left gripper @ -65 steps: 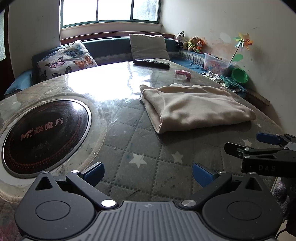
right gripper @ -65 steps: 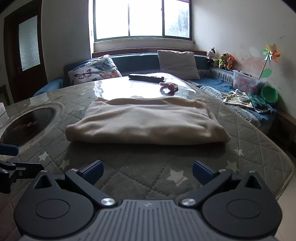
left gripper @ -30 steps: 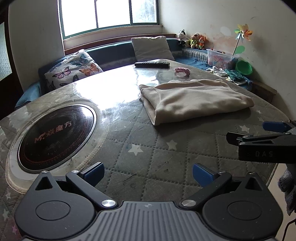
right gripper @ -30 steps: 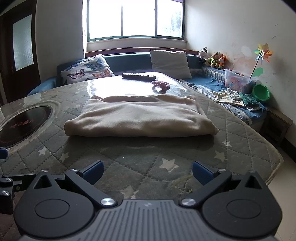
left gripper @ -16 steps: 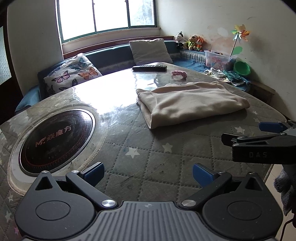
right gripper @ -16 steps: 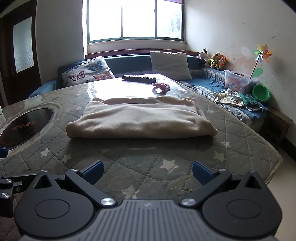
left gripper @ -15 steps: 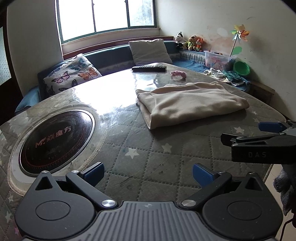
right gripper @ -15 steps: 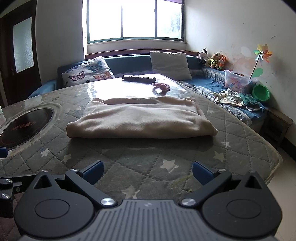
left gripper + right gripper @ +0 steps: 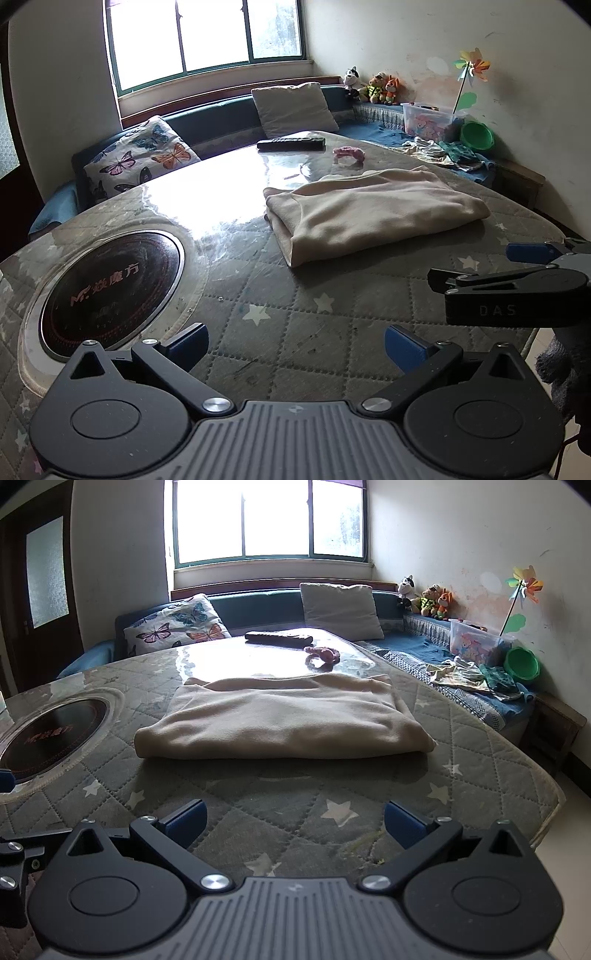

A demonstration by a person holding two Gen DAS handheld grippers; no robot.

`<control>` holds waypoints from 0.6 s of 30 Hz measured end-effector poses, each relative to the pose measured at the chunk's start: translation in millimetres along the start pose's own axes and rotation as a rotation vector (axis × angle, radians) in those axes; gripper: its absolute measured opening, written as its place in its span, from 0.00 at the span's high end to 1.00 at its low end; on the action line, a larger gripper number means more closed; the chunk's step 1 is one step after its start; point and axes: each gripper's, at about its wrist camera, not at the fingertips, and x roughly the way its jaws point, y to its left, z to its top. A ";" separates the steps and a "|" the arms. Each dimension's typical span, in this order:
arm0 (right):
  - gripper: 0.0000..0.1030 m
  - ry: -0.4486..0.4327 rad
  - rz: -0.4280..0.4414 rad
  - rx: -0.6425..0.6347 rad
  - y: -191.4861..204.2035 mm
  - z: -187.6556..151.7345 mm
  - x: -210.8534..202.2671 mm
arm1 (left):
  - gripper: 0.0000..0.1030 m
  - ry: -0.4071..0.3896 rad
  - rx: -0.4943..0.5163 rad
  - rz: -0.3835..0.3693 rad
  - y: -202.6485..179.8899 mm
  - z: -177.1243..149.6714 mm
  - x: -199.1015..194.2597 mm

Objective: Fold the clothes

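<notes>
From your left wrist camera, your left gripper [image 9: 295, 341] hangs over the near edge of the table [image 9: 332, 325] with its 2 blue-tipped jaws spread wide and nothing between them. The folded beige garment [image 9: 373, 214] lies flat on the quilted top at about 1 o'clock, well apart from the jaws. The dark round hotplate [image 9: 110, 284] set in the table sits at 10 o'clock. Your right gripper [image 9: 491, 266] pokes in at 3 o'clock, side on, its jaws parted and empty. Past the garment, at 12 o'clock, a remote control [image 9: 291, 143] and a small pink toy [image 9: 349, 153] lie on the glossy far part of the table.

From your right wrist camera, your right gripper [image 9: 293, 821] is also wide open and holds nothing. The folded garment [image 9: 284, 716] lies straight ahead at 12 o'clock, clear of both fingertips. The hotplate [image 9: 55, 734] is at 10 o'clock, and the remote [image 9: 279, 638] and pink toy [image 9: 322, 654] lie beyond the garment. A green bowl [image 9: 521, 662] sits on the bench at 2 o'clock.
</notes>
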 end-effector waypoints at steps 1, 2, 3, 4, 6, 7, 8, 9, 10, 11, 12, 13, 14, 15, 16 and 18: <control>0.00 0.000 0.000 0.000 0.0 0.3 0.2 | 0.00 0.001 0.001 -0.001 0.0 0.3 0.5; 0.00 0.000 0.000 0.001 0.0 0.5 0.5 | 0.00 0.001 0.001 -0.002 0.0 0.5 1.1; 0.00 0.001 0.000 0.002 -0.1 0.7 0.9 | 0.00 0.003 0.001 -0.004 0.2 0.9 2.0; 0.00 0.002 0.000 0.003 -0.2 0.9 1.6 | 0.00 0.004 0.000 -0.005 0.4 1.2 2.9; 0.00 0.005 -0.001 0.005 -0.3 1.3 3.4 | 0.00 0.007 0.000 -0.008 1.0 1.8 5.3; 0.00 0.007 0.000 0.005 -0.5 1.3 4.3 | 0.00 0.008 -0.001 -0.009 1.4 2.2 6.7; 0.00 0.009 -0.001 0.004 -0.5 1.5 5.3 | 0.00 0.010 -0.002 -0.009 2.0 2.8 8.4; 0.00 0.011 -0.001 0.004 -0.5 1.8 6.2 | 0.00 0.011 -0.004 -0.010 2.6 3.4 9.8; 0.00 0.012 -0.001 0.004 -0.5 2.0 7.1 | 0.00 0.012 -0.005 -0.011 3.2 4.1 11.2; 0.00 0.014 -0.001 0.004 -0.5 2.3 8.0 | 0.00 0.013 -0.006 -0.013 3.8 4.9 12.7; 0.00 0.016 -0.002 0.004 -0.5 2.6 8.8 | 0.00 0.013 -0.007 -0.015 4.3 5.8 14.2; 0.00 0.017 -0.002 0.004 -0.5 2.8 9.6 | 0.00 0.014 -0.008 -0.016 4.8 6.7 15.7; 0.00 0.019 -0.003 0.004 -0.6 3.1 10.6 | 0.00 0.014 -0.009 -0.018 5.3 7.6 17.2; 0.00 0.020 -0.004 0.003 -0.7 3.4 11.5 | 0.00 0.014 -0.010 -0.020 5.6 8.6 18.5; 0.00 0.022 -0.005 0.003 -0.8 3.7 12.4 | 0.00 0.014 -0.009 -0.022 5.9 9.6 19.7; 0.00 0.025 -0.007 0.005 -1.5 4.7 14.3 | 0.00 0.013 -0.007 -0.027 6.1 11.6 22.0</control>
